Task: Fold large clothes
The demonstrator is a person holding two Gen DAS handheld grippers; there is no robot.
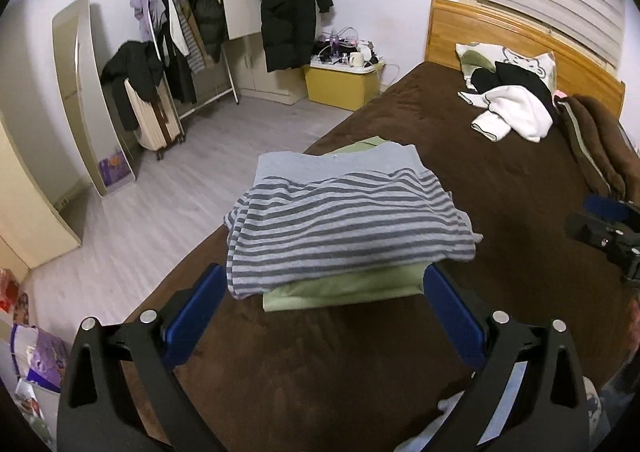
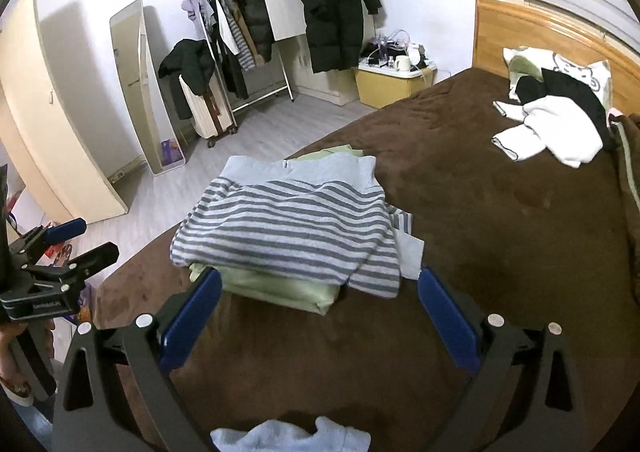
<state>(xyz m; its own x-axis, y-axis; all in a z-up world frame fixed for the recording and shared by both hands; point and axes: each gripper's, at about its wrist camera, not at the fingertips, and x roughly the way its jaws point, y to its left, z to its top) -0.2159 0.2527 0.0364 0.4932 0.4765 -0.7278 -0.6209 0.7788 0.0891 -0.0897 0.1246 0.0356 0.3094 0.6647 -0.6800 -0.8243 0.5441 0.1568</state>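
Striped shirt (image 1: 344,228) lies folded atop green garment (image 1: 344,288) at brown bed (image 1: 460,179) edge; left gripper (image 1: 324,308) wide, empty. Right wrist view: right gripper (image 2: 320,308) wide, empty; white and black clothes (image 2: 552,123) near the pillow look unfolded, likely remaining work.

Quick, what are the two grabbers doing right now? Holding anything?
Left gripper: open, holding nothing.
Right gripper: open, holding nothing.
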